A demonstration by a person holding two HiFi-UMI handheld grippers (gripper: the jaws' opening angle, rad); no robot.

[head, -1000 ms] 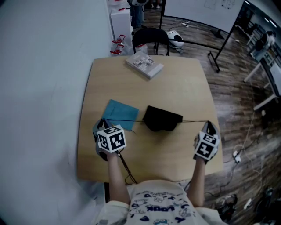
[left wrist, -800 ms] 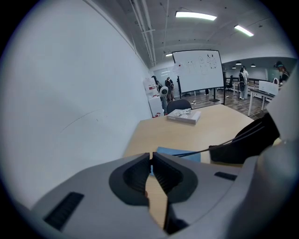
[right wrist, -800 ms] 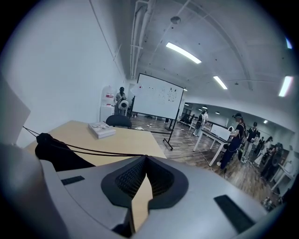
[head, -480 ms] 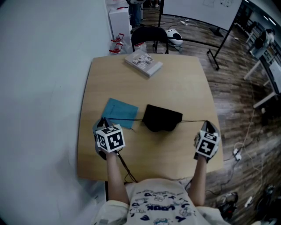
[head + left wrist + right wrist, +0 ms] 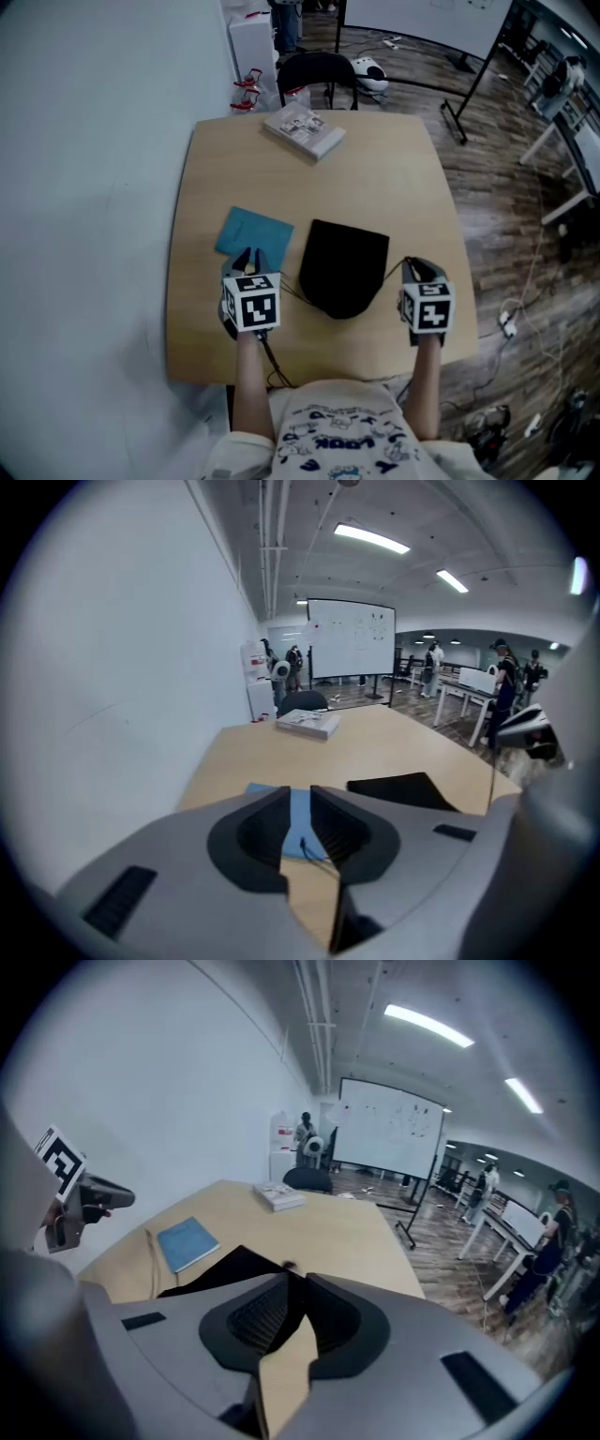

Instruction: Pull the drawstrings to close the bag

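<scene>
- The left gripper [image 5: 251, 258] and right gripper [image 5: 419, 267] have been brought inward beside the black drawstring bag [image 5: 345, 267], which is now spread mid-table [image 5: 375, 169]. The drawstrings [image 5: 395, 270] have been slackened.
- Both jaws have just been opening and are released. A cord end lies loose between the left pair; none is made out between the barely parted right pair.
- The cloth is judged soft and light, the cords thin and slippery, best pinched near their ends.
- Counted: one bag, two drawstrings.
</scene>
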